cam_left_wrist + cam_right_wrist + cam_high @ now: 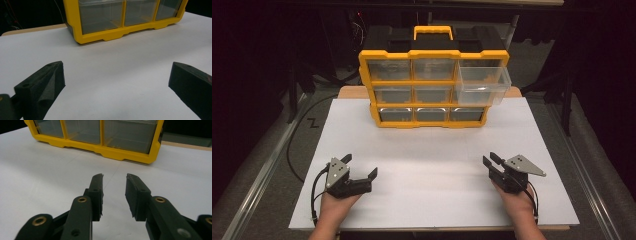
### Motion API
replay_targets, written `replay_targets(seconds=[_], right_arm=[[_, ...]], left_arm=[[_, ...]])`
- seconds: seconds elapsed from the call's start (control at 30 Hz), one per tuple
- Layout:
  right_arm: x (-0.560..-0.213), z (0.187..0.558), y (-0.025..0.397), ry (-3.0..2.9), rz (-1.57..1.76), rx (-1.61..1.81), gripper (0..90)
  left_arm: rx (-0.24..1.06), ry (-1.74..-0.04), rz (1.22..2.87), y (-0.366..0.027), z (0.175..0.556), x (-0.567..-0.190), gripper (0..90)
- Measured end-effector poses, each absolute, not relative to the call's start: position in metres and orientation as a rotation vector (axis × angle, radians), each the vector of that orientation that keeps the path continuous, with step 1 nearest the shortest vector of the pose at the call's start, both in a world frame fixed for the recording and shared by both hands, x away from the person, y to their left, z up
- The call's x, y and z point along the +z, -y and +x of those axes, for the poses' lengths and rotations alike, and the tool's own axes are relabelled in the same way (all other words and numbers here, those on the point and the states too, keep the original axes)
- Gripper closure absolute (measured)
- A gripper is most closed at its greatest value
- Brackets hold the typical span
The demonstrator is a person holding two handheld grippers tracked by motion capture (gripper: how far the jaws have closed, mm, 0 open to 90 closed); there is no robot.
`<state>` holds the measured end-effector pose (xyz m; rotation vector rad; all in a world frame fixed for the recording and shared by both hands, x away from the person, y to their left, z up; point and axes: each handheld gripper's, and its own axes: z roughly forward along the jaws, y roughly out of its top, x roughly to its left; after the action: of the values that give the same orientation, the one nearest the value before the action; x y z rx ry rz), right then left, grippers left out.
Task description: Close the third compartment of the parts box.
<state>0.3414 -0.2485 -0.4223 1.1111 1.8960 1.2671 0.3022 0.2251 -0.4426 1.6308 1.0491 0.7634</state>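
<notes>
A yellow and black drawer organiser (432,85) stands upright at the back of the white table top (432,170); its base also shows in the gripper views (120,32) (100,147). Its top-right clear drawer (482,85) is pulled out toward me; the other drawers sit closed. My left gripper (360,168) rests near the front left, jaws spread wide and empty (115,80). My right gripper (490,159) rests near the front right, jaws a small gap apart with nothing between them (114,185).
A yellow carry handle (433,31) tops the organiser. The white board lies on a wooden table whose edge (349,91) shows behind. Metal rails (257,180) run along both sides on the grey floor, and a black cable (294,145) lies at the left.
</notes>
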Motion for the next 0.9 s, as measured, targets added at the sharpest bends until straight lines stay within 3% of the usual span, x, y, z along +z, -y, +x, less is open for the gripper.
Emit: replay_targets(seconds=[0.43, 0.9], right_arm=[[-0.4193, 0.3392, 0.2482, -1.893, 1.085, 1.256, 90.0], [-0.4217, 0.3404, 0.2407, -1.910, 1.067, 1.236, 90.0]], left_arm=[[0.762, -1.047, 1.628, -0.2249, 0.3018, -0.4425, 1.3], [0.751, -1.045, 1.622, -0.2262, 0.3026, -0.4420, 2.3]])
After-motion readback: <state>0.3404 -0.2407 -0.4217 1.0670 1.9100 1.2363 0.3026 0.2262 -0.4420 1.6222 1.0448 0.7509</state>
